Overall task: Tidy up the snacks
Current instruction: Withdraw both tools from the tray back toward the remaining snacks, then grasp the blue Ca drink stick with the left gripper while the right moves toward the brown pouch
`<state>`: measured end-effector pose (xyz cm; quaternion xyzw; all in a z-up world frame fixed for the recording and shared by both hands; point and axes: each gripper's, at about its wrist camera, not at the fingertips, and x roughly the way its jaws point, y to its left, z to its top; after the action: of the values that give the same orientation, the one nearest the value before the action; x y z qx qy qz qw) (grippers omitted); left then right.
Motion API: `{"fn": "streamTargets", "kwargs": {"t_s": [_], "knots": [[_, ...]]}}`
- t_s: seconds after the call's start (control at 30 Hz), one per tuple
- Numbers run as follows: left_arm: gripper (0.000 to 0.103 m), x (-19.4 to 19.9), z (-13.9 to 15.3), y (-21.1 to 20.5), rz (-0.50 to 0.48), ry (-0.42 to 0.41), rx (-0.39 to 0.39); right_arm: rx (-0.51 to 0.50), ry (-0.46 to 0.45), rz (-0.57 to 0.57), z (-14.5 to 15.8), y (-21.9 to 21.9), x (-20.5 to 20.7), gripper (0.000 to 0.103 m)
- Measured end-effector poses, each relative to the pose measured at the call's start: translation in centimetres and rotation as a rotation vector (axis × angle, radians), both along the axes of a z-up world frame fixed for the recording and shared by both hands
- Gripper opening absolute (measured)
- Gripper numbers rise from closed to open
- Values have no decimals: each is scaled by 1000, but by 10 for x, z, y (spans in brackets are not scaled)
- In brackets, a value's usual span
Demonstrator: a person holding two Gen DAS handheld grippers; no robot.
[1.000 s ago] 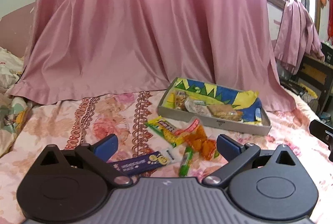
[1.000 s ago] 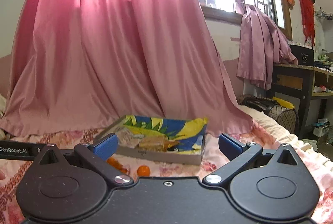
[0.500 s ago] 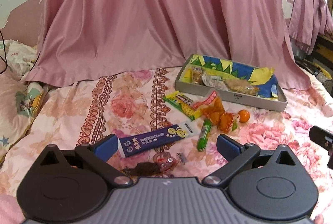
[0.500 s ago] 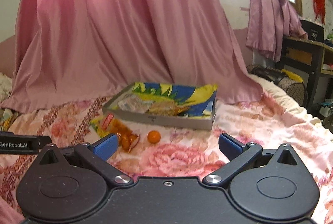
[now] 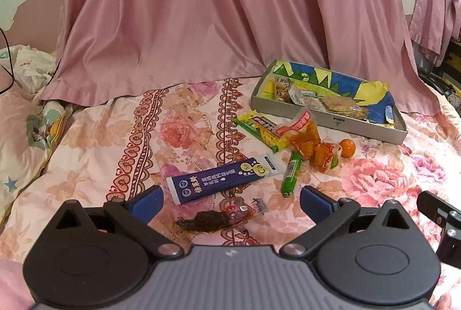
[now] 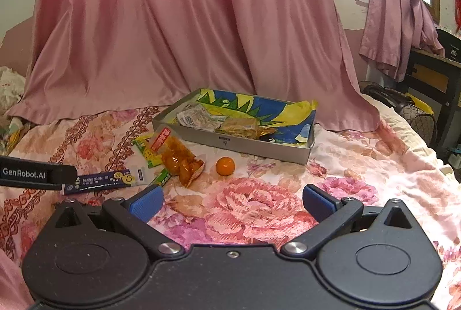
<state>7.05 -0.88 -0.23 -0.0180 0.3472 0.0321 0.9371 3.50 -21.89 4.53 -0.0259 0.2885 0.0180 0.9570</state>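
A grey box [image 5: 328, 120] with a colourful lining holds several wrapped snacks at the back right; it also shows in the right wrist view [image 6: 230, 141]. Loose on the floral bedspread lie a purple packet [image 5: 222, 180], a yellow-green packet [image 5: 259, 130], an orange snack bag [image 5: 308, 141], a green stick [image 5: 291, 174], a small orange [image 5: 347, 148] and a dark wrapped snack [image 5: 213, 219]. My left gripper [image 5: 230, 200] is open and empty just above the dark snack. My right gripper [image 6: 232, 202] is open and empty, short of the orange [image 6: 225, 166].
A pink curtain [image 5: 216, 7] hangs behind the bed. Pillows and bedding [image 5: 23, 114] lie at the left. A dark table [image 6: 432, 71] and a bag [image 6: 403, 105] stand at the right, past the bed edge.
Both grippers have pulled back and tilted down. More of the bedspread shows, and the dark snack has come into the left view. Both stay open.
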Motion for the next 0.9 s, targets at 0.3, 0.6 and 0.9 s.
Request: {"fn": "streamTargets", "kwargs": {"t_s": [0.3,0.6,0.9], "knots": [[103,29,7,23,4,109,-71,22,73,83,-8,9,8,102],[103,96,0,53,-59,210,-12,-9,129,192,-23,28,27,102],[103,132,-29,55,-131,267,53,40,161,288,-41,47,49,102]]}}
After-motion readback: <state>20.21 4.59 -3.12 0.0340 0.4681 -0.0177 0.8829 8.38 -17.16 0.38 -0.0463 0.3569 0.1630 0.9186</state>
